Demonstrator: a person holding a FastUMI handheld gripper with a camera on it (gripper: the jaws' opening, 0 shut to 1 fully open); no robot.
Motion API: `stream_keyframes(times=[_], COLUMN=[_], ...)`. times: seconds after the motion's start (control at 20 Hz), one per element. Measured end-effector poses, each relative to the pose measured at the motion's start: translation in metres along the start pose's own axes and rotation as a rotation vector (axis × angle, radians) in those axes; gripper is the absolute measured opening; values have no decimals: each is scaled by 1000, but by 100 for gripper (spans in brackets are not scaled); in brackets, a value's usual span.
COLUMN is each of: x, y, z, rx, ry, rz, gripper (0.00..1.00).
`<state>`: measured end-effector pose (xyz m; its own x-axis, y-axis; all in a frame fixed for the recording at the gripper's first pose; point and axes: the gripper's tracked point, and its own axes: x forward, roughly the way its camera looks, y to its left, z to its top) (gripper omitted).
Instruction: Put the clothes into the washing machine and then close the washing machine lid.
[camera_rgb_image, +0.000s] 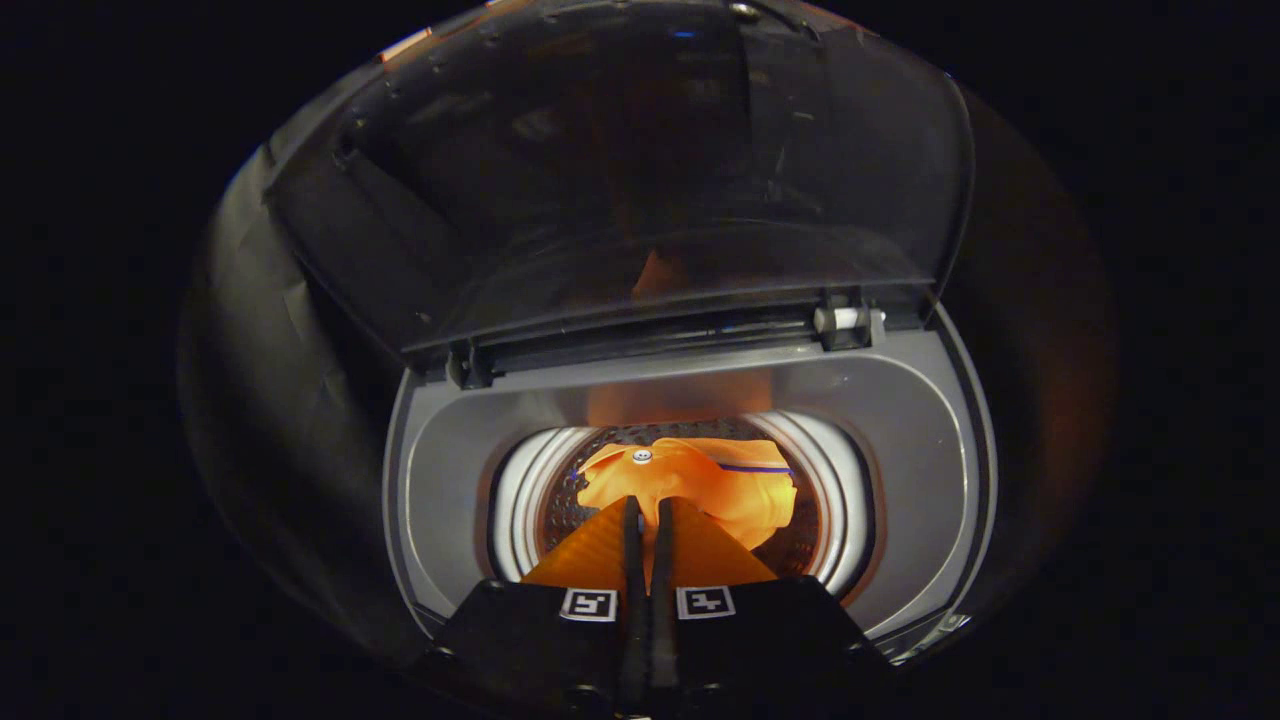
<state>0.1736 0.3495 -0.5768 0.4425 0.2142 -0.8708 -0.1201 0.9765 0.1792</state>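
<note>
1. Tongs (647, 512) hung over the drum (800, 545) of the top-loading washing machine (450, 470), fingers (600, 550) drawn nearly together with a thin gap between them.
2. Orange cloth appeared pinched between the fingers at their tips; could not tell for certain whether both pressed on it.
3. Orange garment (700, 480), with a small white button and a blue stripe, lay bunched inside the drum, just ahead of the fingertips.
4. Drum wall perforated, ringed in white.
5. Tinted transparent lid (620, 170) stood raised on its hinges behind the drum, reflecting an orange glow.
</note>
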Motion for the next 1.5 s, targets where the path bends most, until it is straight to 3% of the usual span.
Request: stream_keyframes(times=[0.55,0.7,0.75,0.8,1.0,1.3,1.5], x=[32,30,30,31,24,2,-29], y=[-12,-12,-14,-16,-16,-12,-5], z=[-28,-27,-24,-23,-26,-20,-6], rx=[-6,-6,-10,-13,-17,-34,-50], ry=[76,61,46,46,44,4,-53], rz=[-72,-67,-73,-79,-69,-65,-61], gripper=[10,27,26,31,84,100,99])
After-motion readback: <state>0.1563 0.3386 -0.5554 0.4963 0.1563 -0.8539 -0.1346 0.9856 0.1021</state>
